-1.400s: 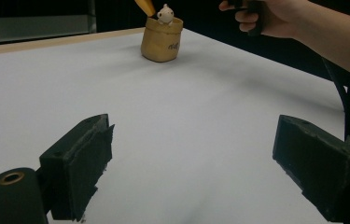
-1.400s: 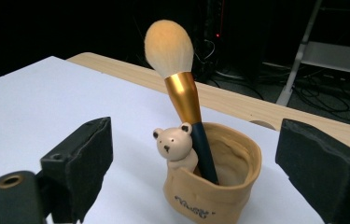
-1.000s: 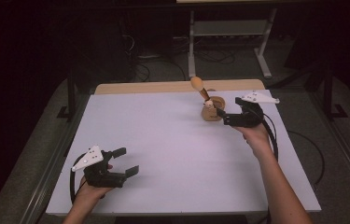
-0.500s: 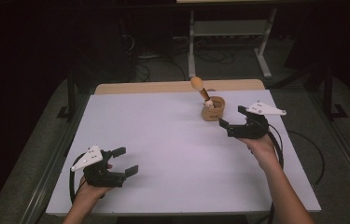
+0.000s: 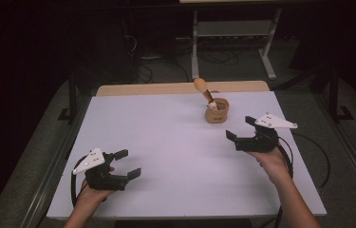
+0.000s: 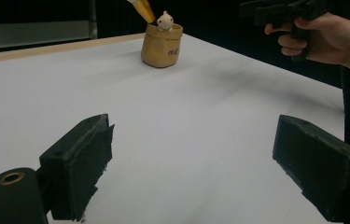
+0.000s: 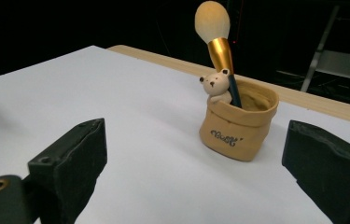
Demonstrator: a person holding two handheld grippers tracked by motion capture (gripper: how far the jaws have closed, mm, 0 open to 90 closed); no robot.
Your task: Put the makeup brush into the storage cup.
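One marking: dark cursive script on the front of the tan sack-shaped ceramic holder (image 7: 237, 134), below its rolled rim. Too small and blurred to read reliably. No other text, numbers or labels legible.

A brush (image 7: 219, 46) stands in the holder (image 7: 238, 128) on the table's (image 5: 166, 142) far right.

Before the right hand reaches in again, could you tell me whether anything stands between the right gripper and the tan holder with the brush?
Nothing visible does: bare white table lies between the open right gripper and the tan holder holding the brush.
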